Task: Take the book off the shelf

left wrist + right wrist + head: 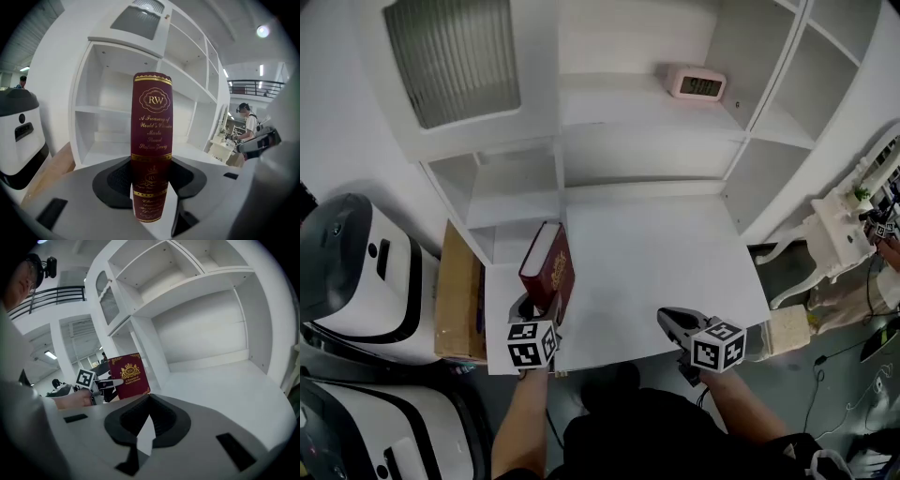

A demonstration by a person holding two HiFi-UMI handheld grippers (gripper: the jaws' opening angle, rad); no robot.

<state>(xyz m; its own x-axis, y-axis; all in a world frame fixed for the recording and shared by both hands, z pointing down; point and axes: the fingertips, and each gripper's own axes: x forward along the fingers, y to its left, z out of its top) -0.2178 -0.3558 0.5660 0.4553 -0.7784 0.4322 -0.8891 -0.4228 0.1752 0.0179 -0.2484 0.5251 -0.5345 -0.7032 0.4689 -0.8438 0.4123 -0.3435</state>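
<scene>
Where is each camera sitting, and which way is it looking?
Head view: on the person's head, looking steeply down at the white shelf unit; the left gripper, right gripper and both arms show.
Left gripper view: on the left gripper, looking along its jaws, shut on the dark red hardcover book, toward the shelves.
Right gripper view: on the right gripper, looking along its shut, empty jaws toward the shelves; the left hand shows.
Shared: all three show the book.

Left hand-held gripper (151,187) clamps upright maroon book (152,119) before white shelves (101,110)
</scene>
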